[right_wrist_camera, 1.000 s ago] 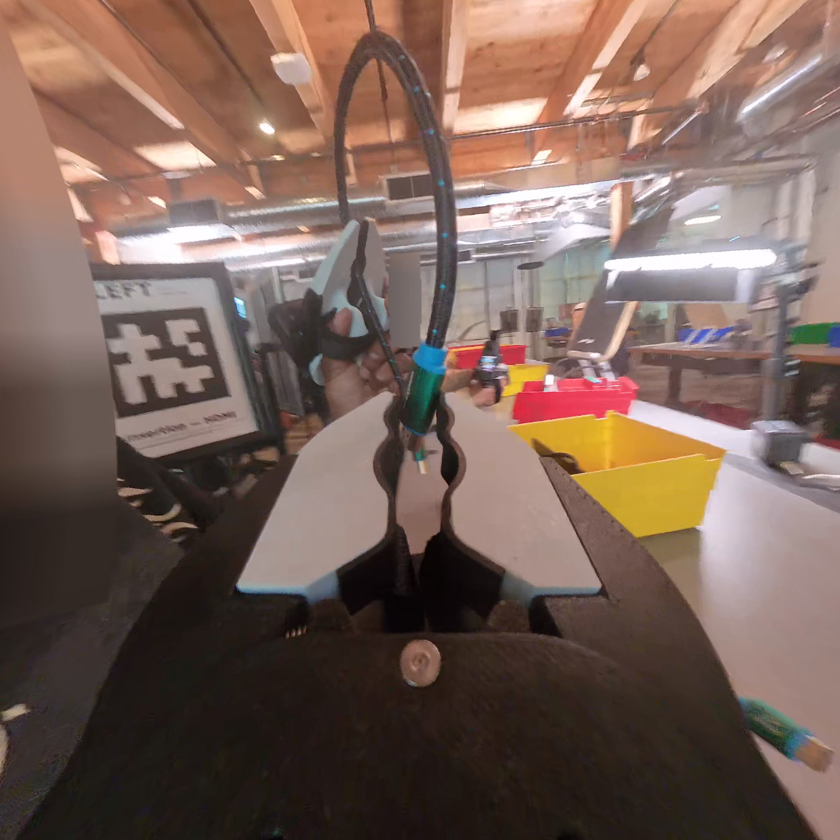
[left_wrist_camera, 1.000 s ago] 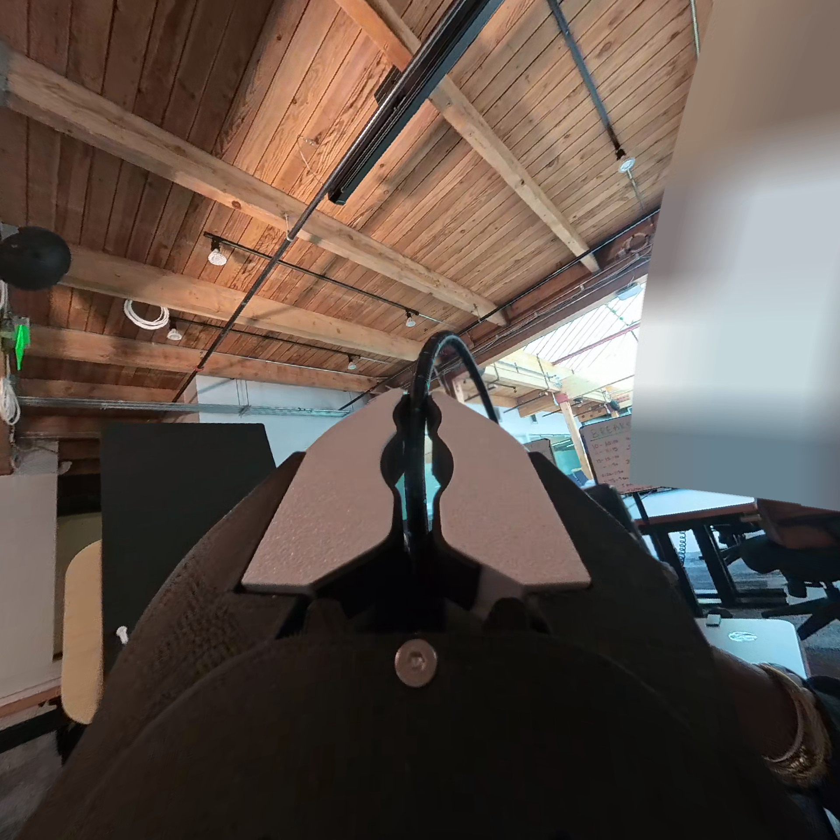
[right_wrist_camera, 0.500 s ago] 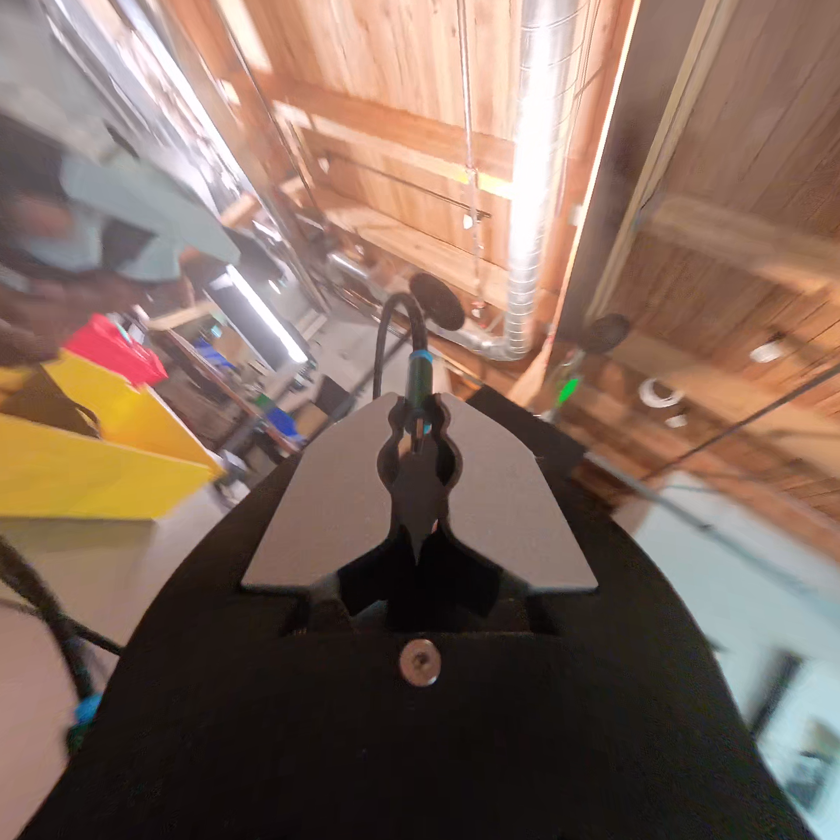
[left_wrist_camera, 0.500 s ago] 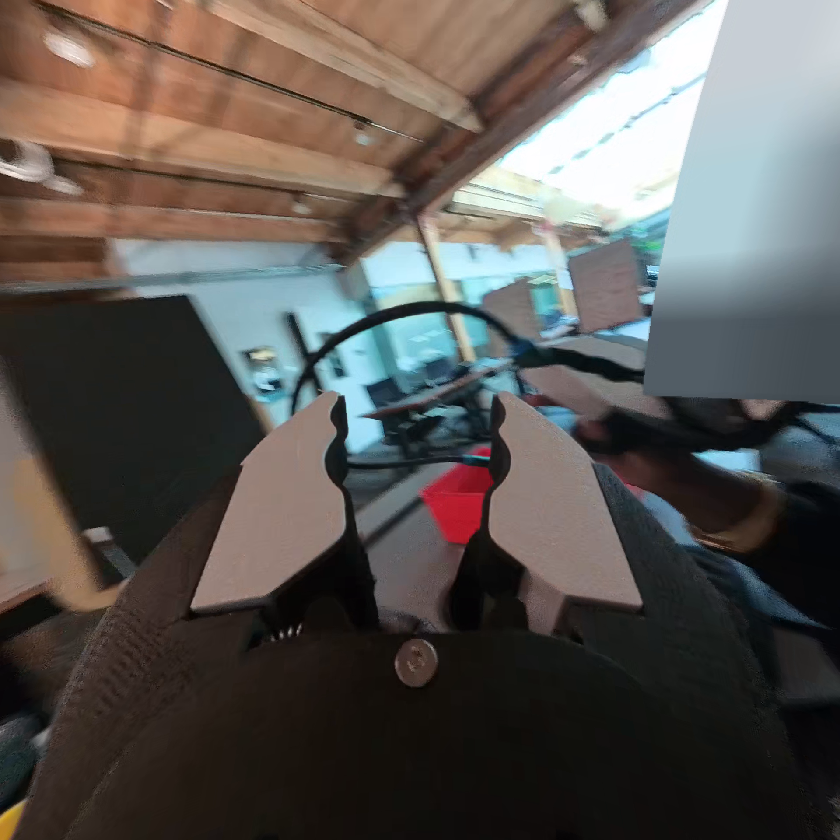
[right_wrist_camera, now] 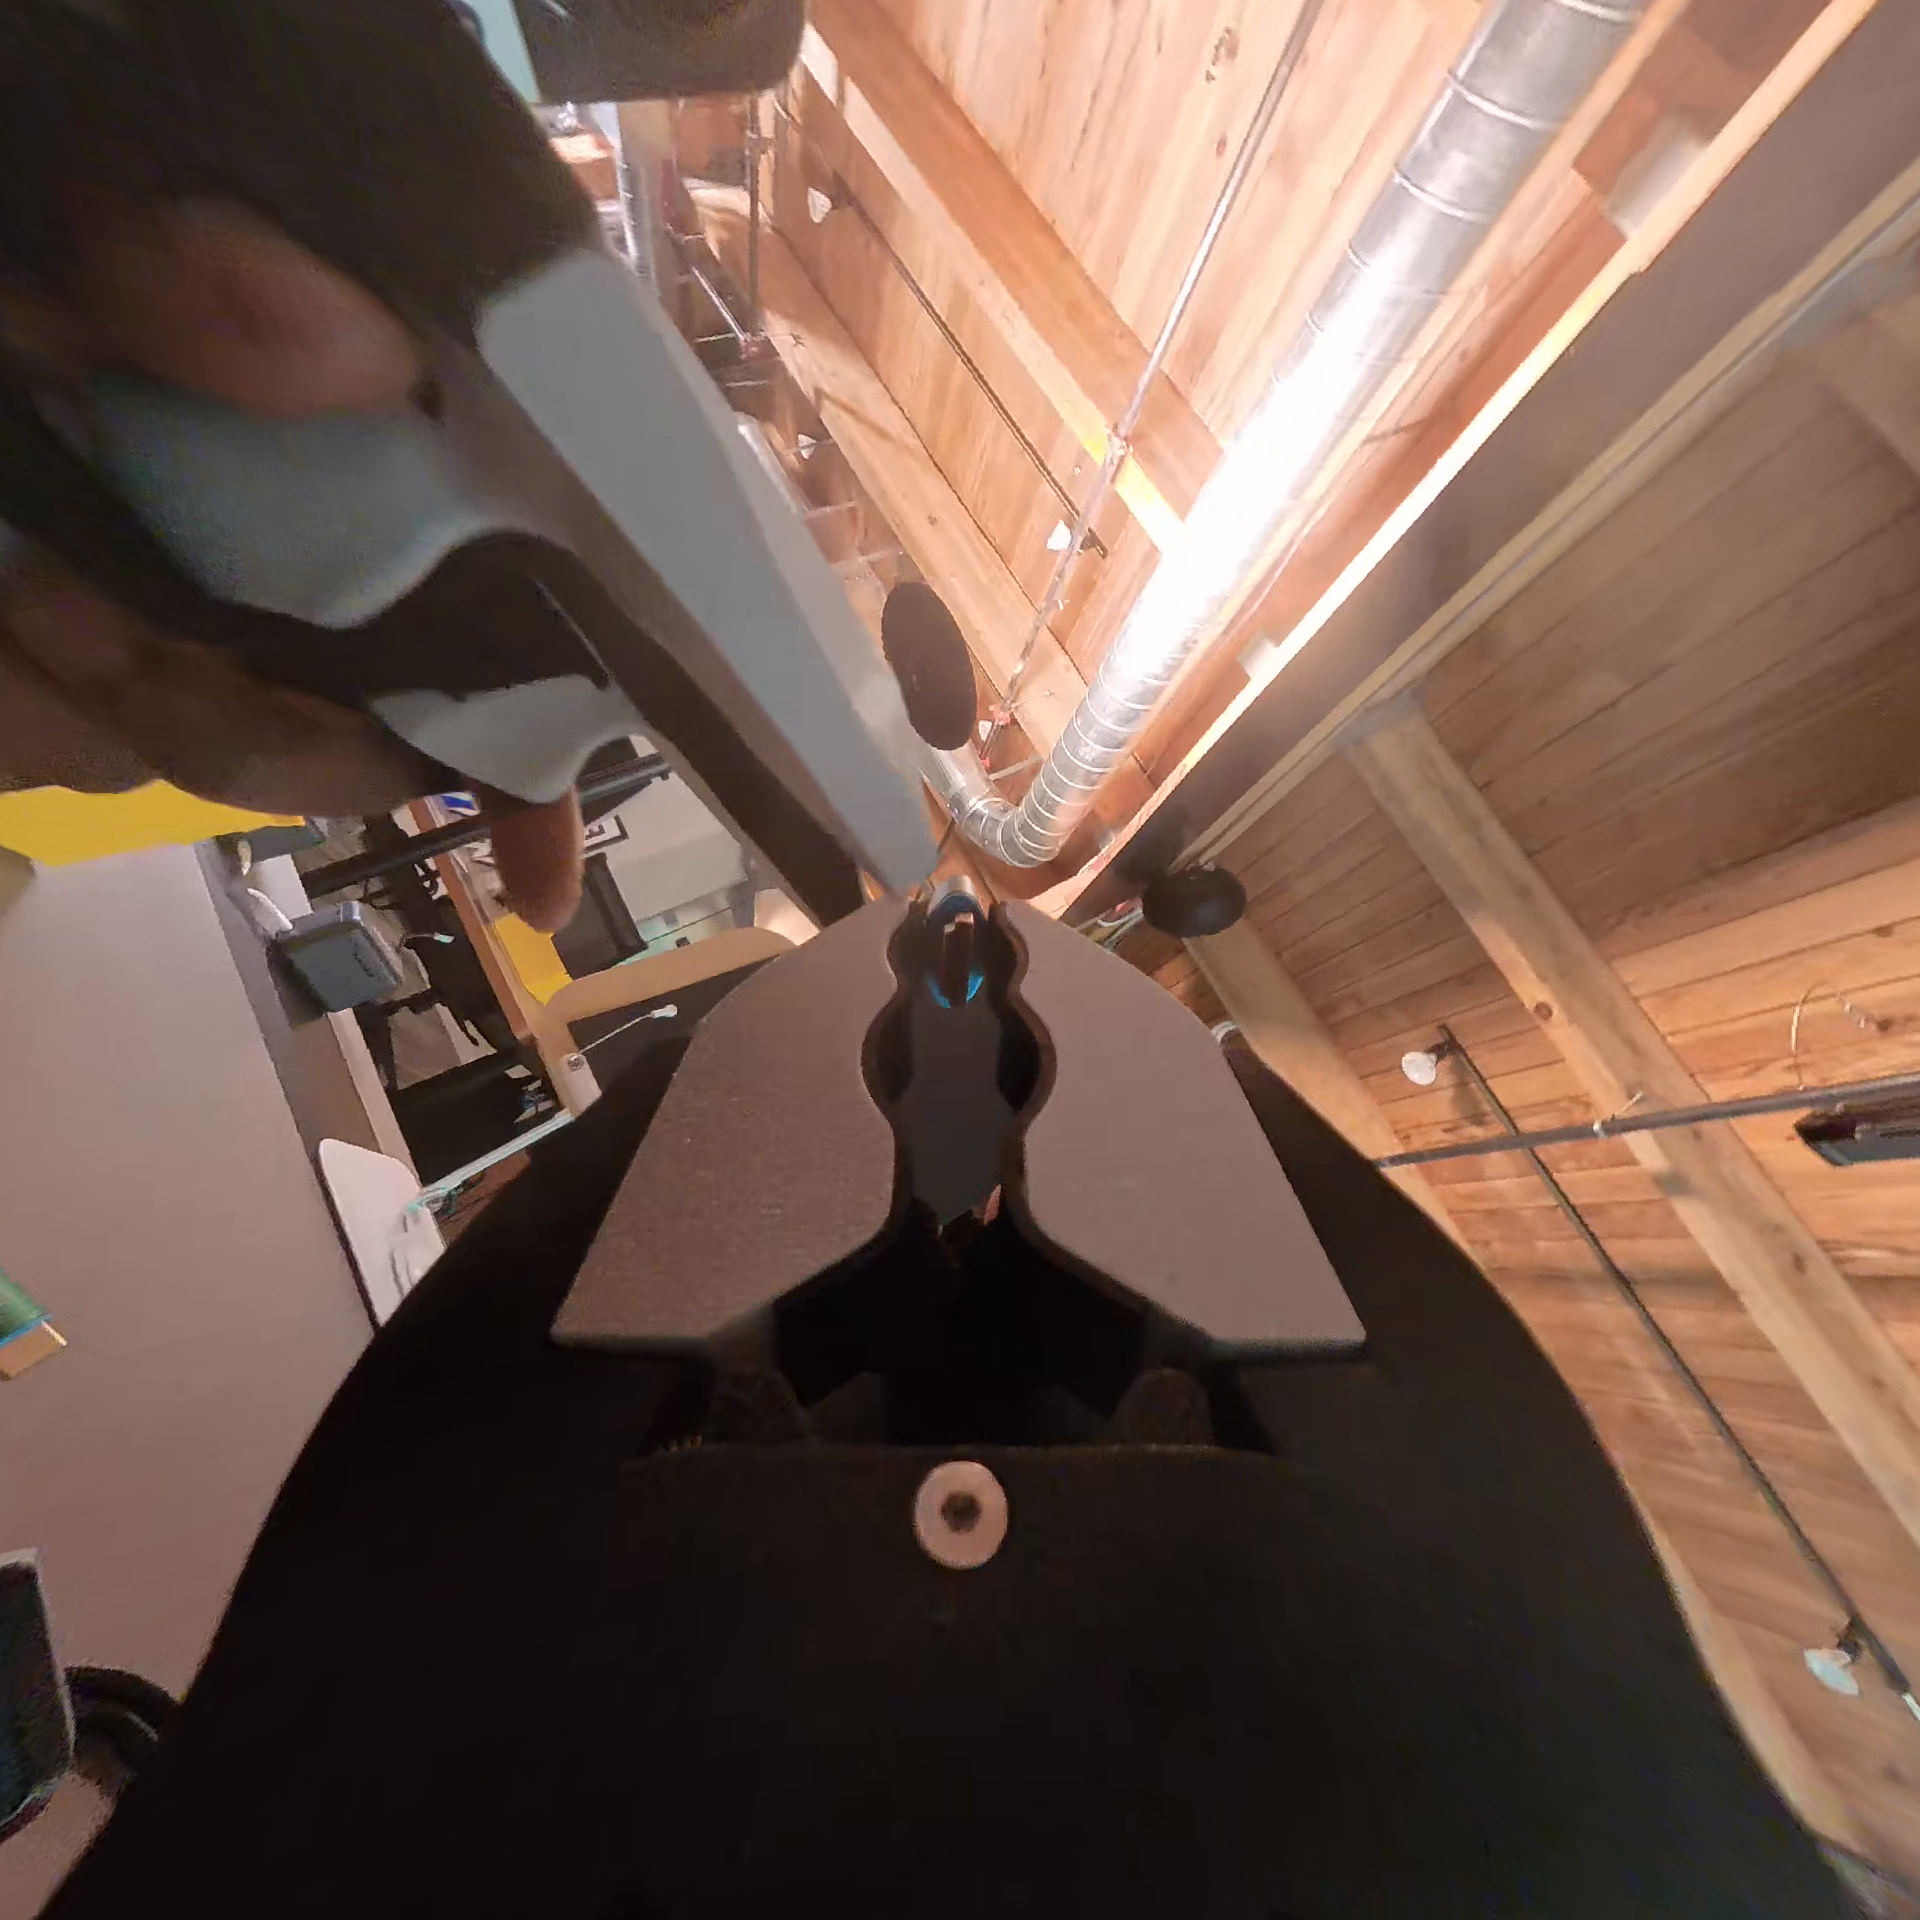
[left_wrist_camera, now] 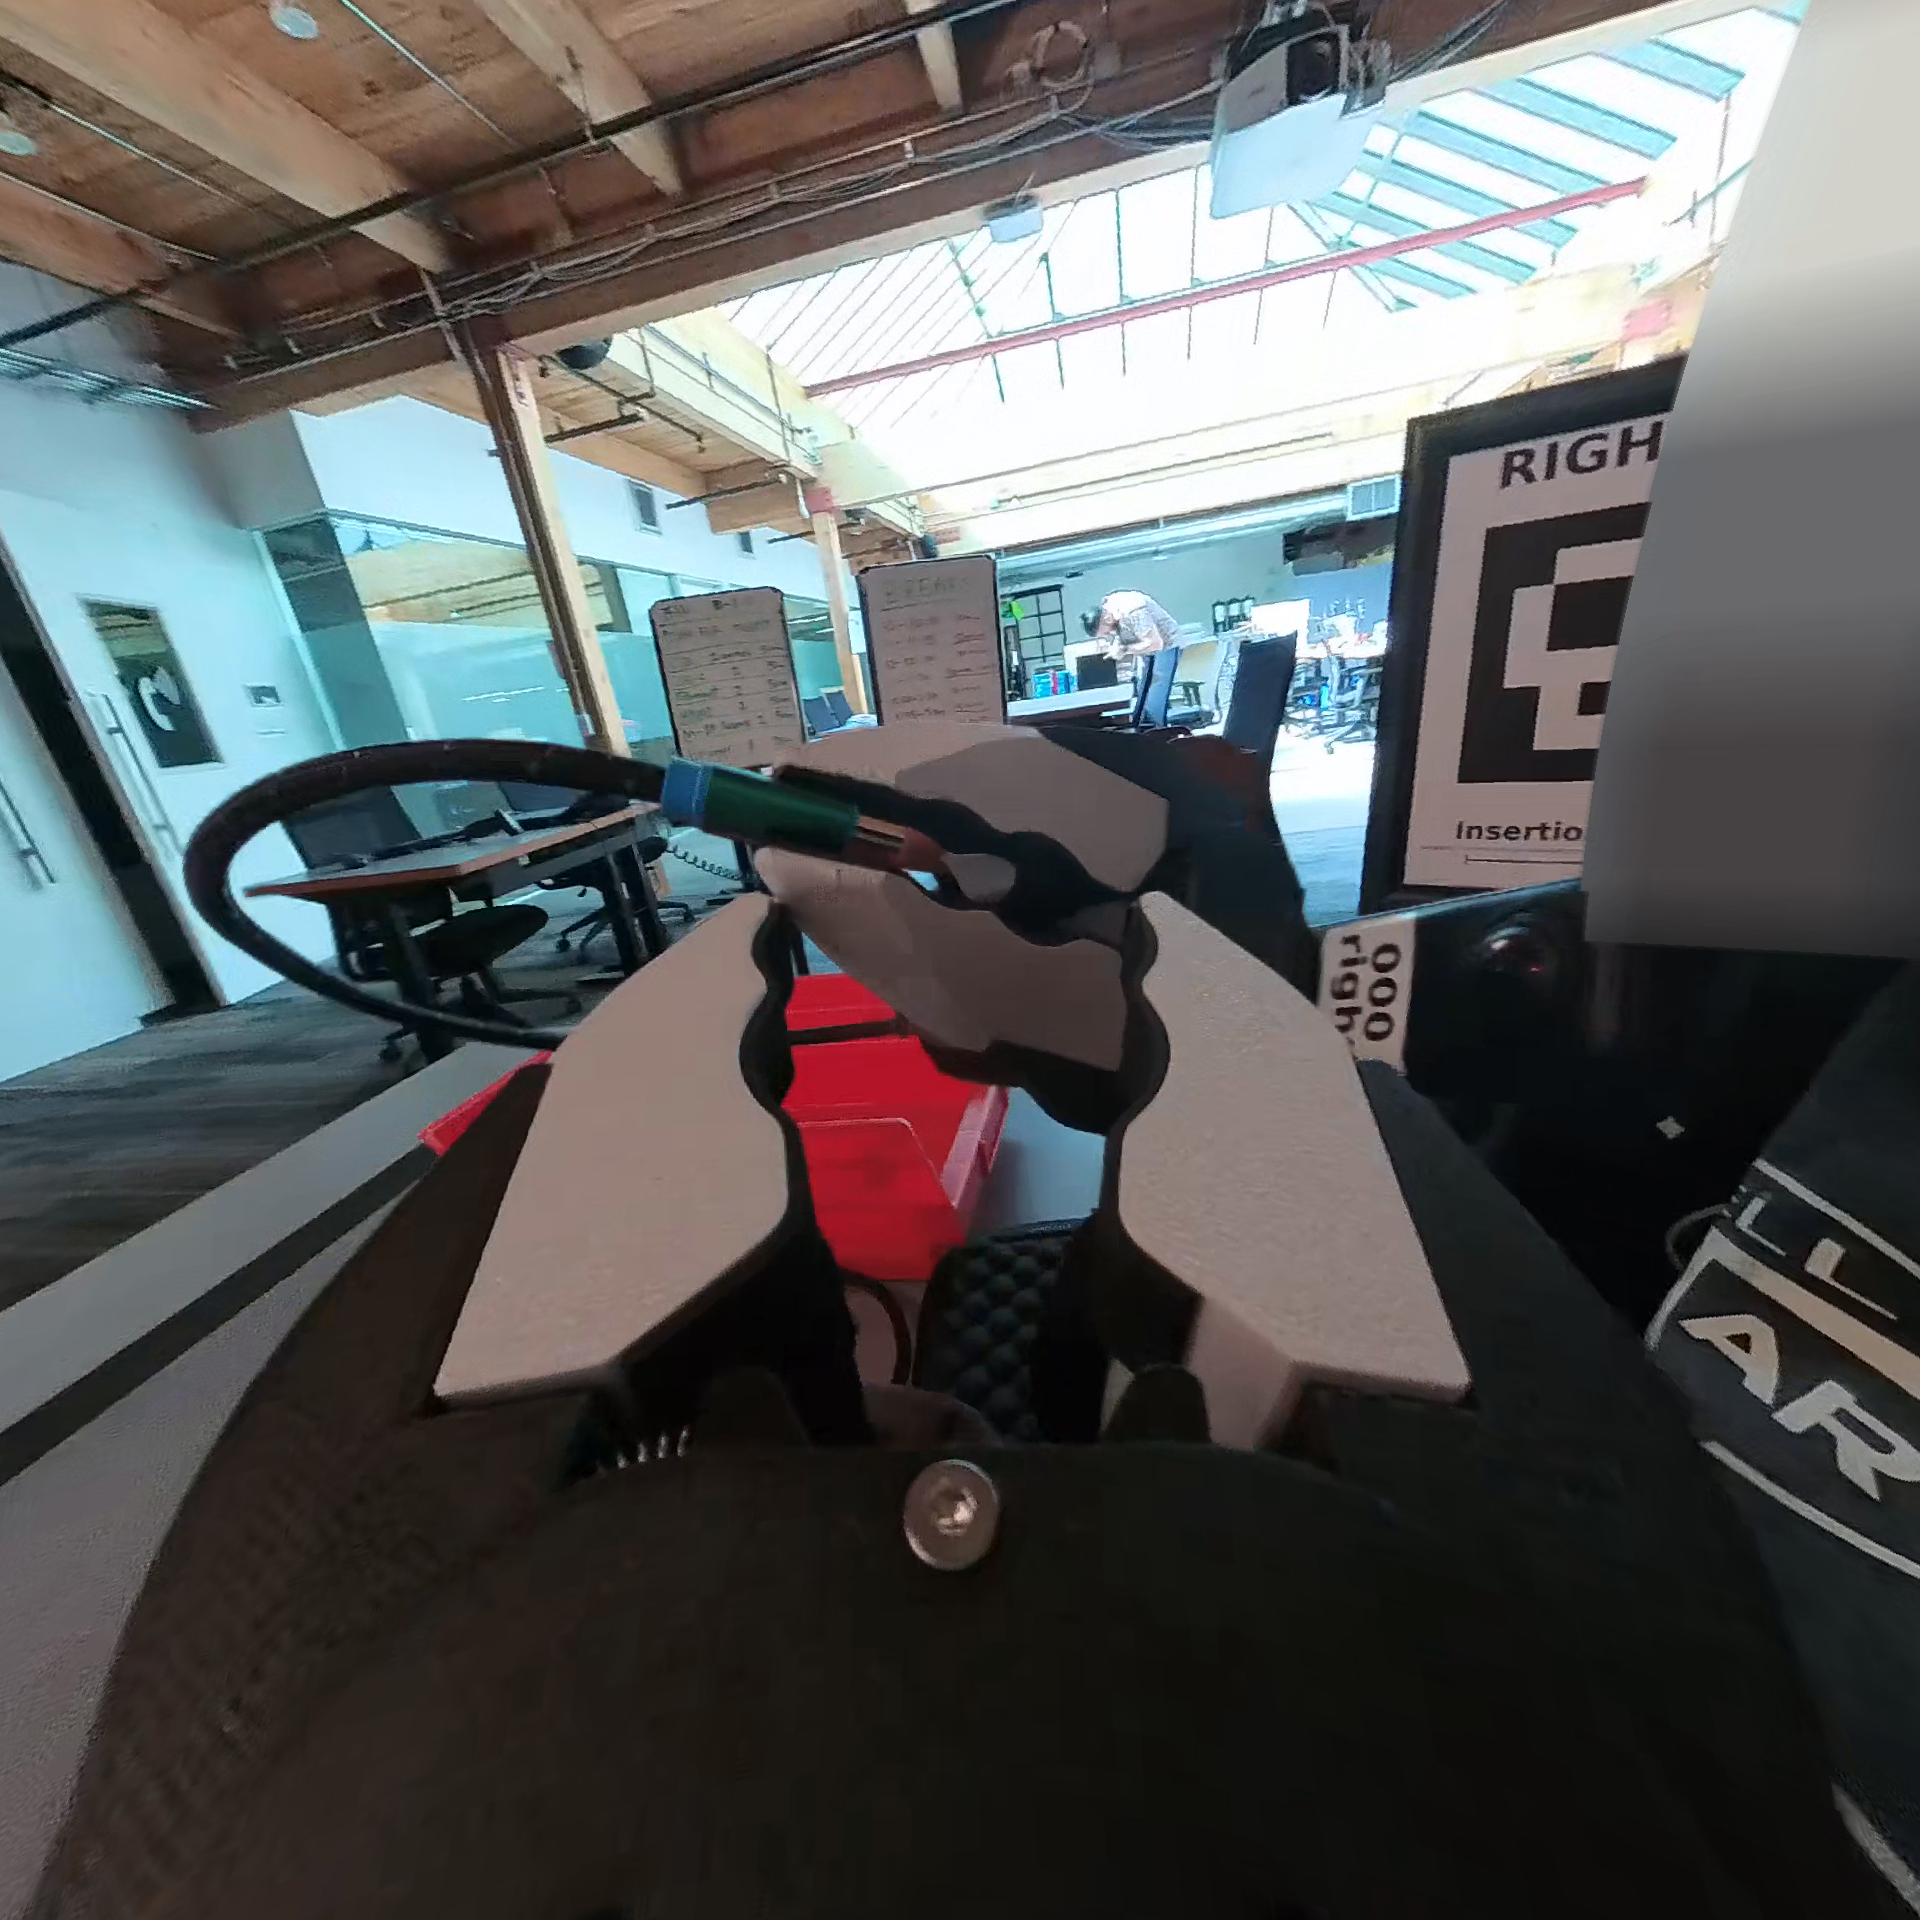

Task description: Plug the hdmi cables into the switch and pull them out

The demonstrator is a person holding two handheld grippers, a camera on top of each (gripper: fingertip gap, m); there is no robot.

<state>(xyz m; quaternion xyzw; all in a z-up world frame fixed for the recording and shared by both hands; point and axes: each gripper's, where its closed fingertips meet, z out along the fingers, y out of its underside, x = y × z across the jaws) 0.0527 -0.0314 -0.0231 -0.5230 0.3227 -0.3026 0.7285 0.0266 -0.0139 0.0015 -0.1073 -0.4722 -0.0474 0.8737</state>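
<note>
In the left wrist view my left gripper (left_wrist_camera: 951, 935) is open and empty. Just ahead of it my right gripper (left_wrist_camera: 935, 862) is shut on the metal end of an HDMI plug (left_wrist_camera: 769, 810), green with a blue collar. Its black braided cable (left_wrist_camera: 260, 883) loops out to the left. In the right wrist view my right gripper (right_wrist_camera: 951, 925) points up at the ceiling, with the plug's blue collar (right_wrist_camera: 951, 982) showing between its shut jaws. A grey finger of the left gripper (right_wrist_camera: 707, 540) reaches to its tip. A second green plug (right_wrist_camera: 21, 1330) lies on the table. I see no switch.
Red bins (left_wrist_camera: 883, 1143) stand on the grey table (left_wrist_camera: 208, 1268) behind my left fingers. A yellow bin (right_wrist_camera: 104, 821) shows at the left of the right wrist view. A hand (right_wrist_camera: 208, 312) holds the left gripper. A marker board (left_wrist_camera: 1538, 644) stands at the right.
My left gripper has opened, let go of the cable and tilted down from the ceiling. My right gripper has swung upward, still shut on the plug, and now sits close in front of the left.
</note>
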